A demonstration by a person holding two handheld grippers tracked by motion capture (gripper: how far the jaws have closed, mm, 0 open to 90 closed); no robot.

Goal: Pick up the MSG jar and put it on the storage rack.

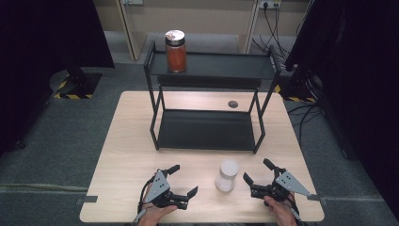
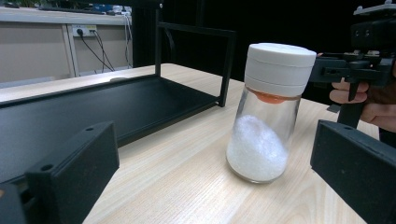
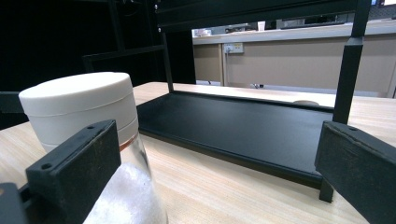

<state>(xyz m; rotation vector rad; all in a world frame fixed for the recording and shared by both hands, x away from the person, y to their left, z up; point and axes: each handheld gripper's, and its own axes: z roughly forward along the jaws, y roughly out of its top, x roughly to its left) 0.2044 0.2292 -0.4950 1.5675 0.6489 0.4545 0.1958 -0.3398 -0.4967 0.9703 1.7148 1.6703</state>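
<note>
White-capped shaker jar [image 1: 227, 175] standing upright on the table [image 1: 122, 155], near the front edge, just in front of the black shelf rack [image 1: 207, 129] and apart from it; long axis running vertical, white granules filling the lower part; right gripper [image 1: 258, 178] sitting just beside the jar on the jar's right, jaws spread wide, nothing between them, the jar lying just off its left jaw in the right gripper view; left gripper [image 1: 184, 179] lying farther off to the jar's left, jaws also wide apart and empty, facing the jar square-on; right hand judged the nearer for a sideways grasp across the glass body; a red-filled jar [image 1: 176, 51] standing on the rack's top shelf, well apart
</note>
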